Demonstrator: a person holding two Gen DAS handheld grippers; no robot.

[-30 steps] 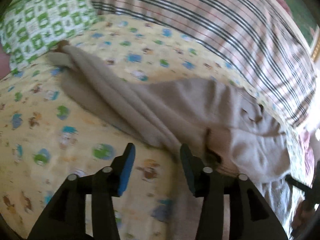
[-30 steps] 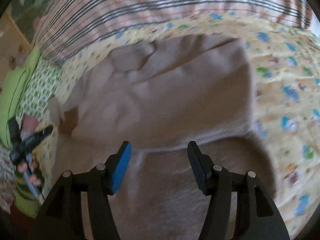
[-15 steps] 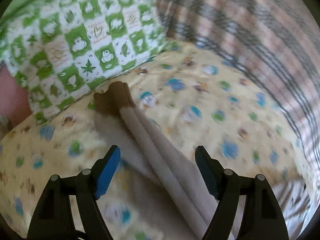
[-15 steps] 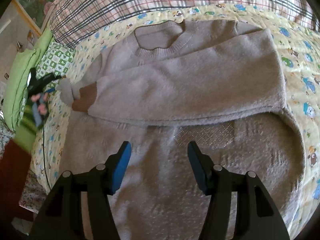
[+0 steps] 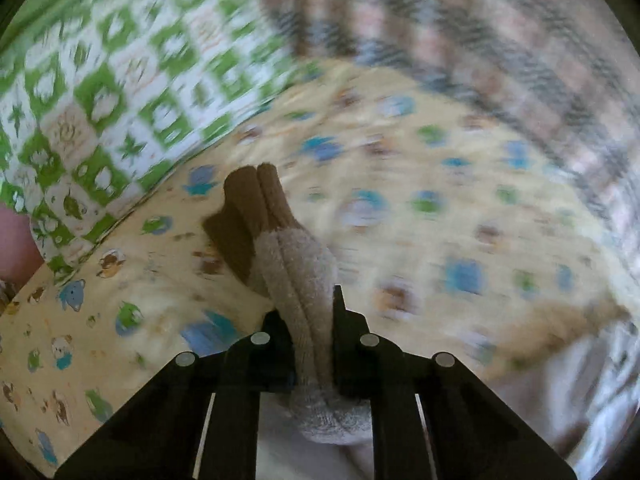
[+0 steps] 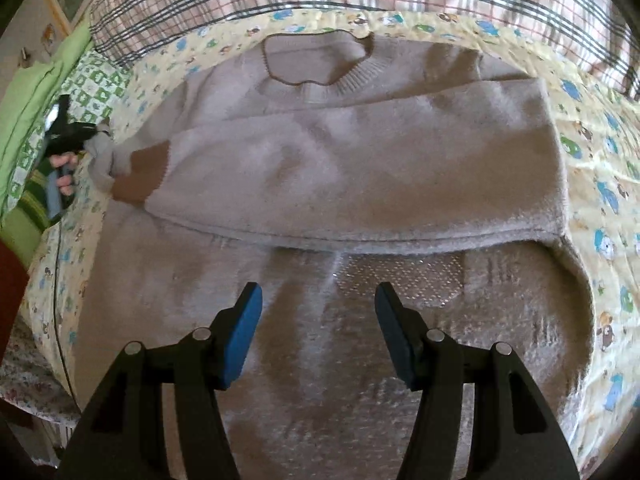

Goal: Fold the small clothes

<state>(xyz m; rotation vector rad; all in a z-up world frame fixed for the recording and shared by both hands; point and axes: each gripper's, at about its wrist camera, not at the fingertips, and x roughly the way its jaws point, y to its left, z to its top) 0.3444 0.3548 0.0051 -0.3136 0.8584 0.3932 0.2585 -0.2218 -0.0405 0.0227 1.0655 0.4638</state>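
the left gripper (image 5: 312, 344), its jaws closing on the sweater's left sleeve (image 5: 298, 276) at the sheet's (image 6: 600, 152) left edge, has the sleeve's length running away toward the sweater (image 6: 320, 208) body lying to its right, while the right gripper (image 6: 318, 328) hovers half-wide and empty over the near hem.

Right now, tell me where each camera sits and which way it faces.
Left wrist: on the left claw, angled down at the sleeve its closing jaws pinch, above the yellow sheet.
Right wrist: on the open right claw, angled down over the sweater; a hand shows at far left.
Shared: sleeve, sheet, left claw.
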